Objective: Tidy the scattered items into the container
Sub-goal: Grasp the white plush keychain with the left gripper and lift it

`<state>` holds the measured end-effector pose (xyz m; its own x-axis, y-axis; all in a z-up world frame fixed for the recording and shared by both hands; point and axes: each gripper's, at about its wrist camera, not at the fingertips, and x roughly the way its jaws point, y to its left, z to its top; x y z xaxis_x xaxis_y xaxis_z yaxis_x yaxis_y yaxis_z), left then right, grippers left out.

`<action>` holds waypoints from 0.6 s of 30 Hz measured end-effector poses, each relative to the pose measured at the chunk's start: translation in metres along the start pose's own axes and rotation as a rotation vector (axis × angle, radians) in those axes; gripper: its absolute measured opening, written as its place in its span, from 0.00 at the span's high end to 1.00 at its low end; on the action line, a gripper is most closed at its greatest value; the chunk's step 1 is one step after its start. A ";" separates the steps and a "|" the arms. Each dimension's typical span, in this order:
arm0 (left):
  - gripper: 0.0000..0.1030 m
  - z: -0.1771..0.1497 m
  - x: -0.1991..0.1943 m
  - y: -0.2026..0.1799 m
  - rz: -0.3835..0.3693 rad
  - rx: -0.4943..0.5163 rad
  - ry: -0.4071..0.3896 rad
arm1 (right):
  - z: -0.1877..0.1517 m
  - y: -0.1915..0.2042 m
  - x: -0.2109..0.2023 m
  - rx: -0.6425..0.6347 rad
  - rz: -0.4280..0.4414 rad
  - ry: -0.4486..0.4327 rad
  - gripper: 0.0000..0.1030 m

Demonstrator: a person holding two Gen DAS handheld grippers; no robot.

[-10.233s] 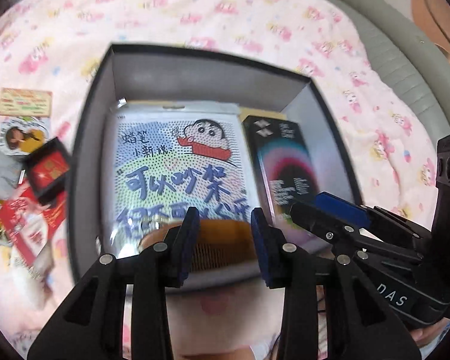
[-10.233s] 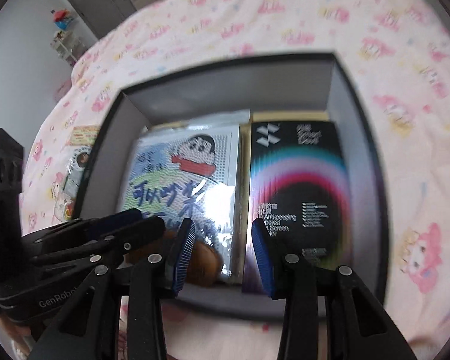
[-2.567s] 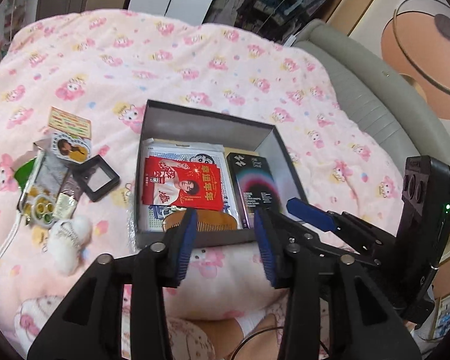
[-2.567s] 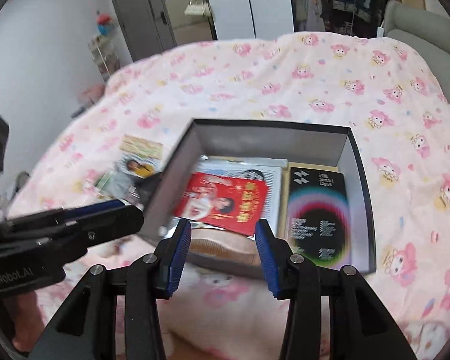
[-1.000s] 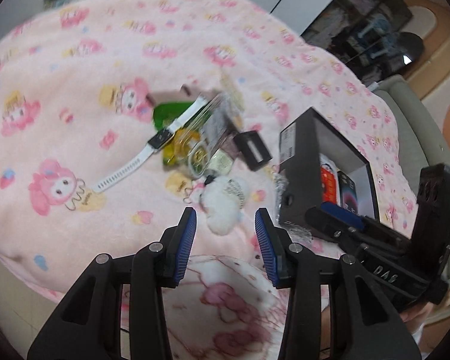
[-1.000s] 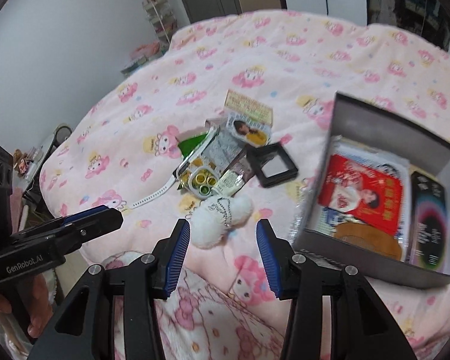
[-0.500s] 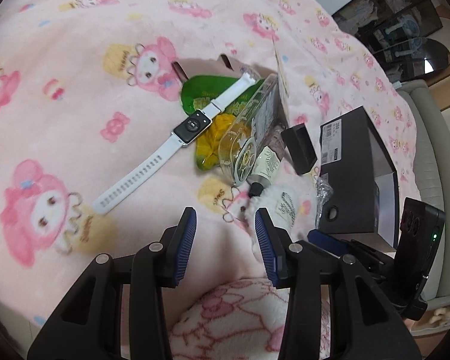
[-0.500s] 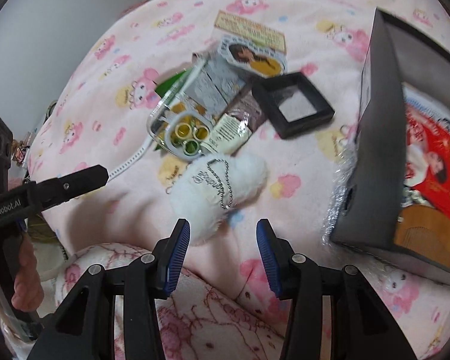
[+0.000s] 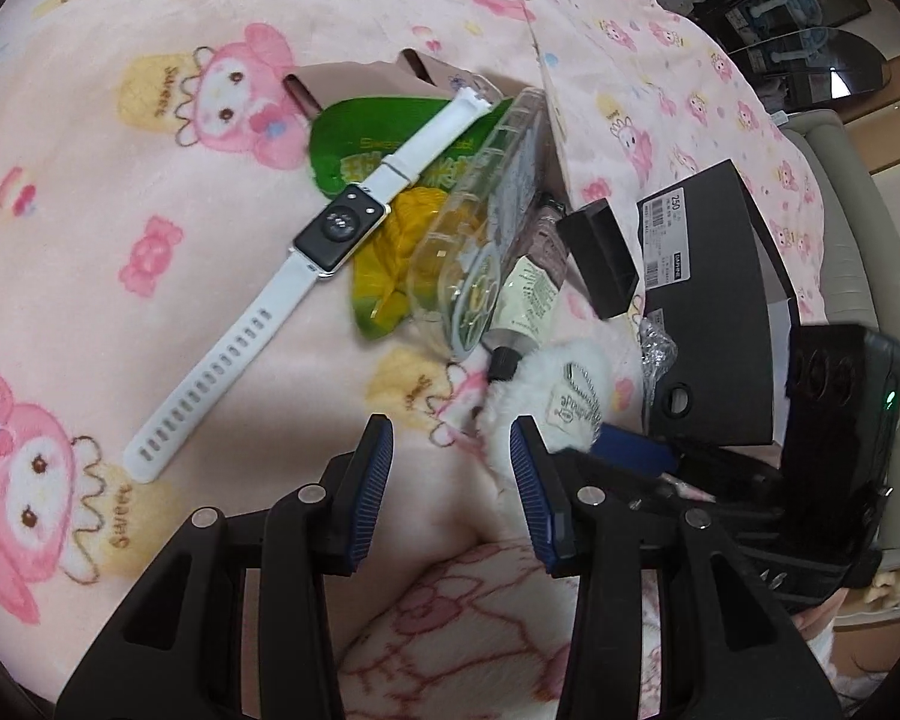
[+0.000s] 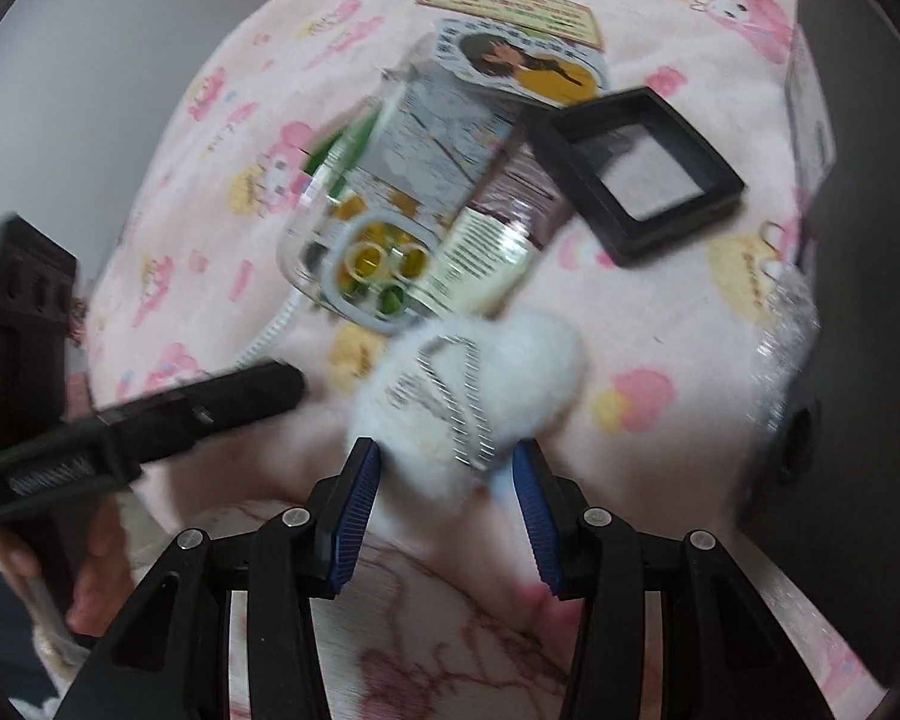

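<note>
At the lower centre of the right wrist view, the right gripper (image 10: 444,480) is spread wide around the white fluffy pouch (image 10: 468,384) (not yet clamped). The left gripper (image 9: 450,474) is released over the pink blanket (image 9: 120,192). The dark box (image 9: 714,324) sits at the right edge.

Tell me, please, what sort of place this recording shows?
Most likely a bedroom at home: everything lies on a soft pink cartoon-print blanket, with personal clutter such as a white smartwatch and a fluffy white keychain.

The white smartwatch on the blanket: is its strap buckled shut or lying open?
Open. The white smartwatch lies flat on the pink blanket, its two strap halves stretched out straight in opposite directions, ends apart.
</note>
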<state>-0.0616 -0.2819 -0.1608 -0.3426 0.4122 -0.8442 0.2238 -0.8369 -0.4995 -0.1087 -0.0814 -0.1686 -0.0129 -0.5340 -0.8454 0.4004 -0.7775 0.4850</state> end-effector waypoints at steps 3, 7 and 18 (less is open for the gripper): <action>0.60 -0.001 -0.004 0.012 -0.004 -0.031 -0.010 | 0.008 0.017 -0.005 -0.056 0.007 -0.026 0.59; 0.60 -0.003 -0.010 0.026 -0.009 -0.066 -0.022 | 0.012 0.041 -0.016 -0.130 0.127 -0.040 0.59; 0.58 -0.015 -0.003 0.020 -0.117 0.019 0.052 | 0.008 0.029 -0.028 -0.095 -0.033 -0.097 0.59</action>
<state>-0.0421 -0.2946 -0.1708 -0.3172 0.5249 -0.7898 0.1676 -0.7887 -0.5915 -0.1042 -0.0919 -0.1286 -0.1141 -0.5416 -0.8328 0.4828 -0.7629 0.4300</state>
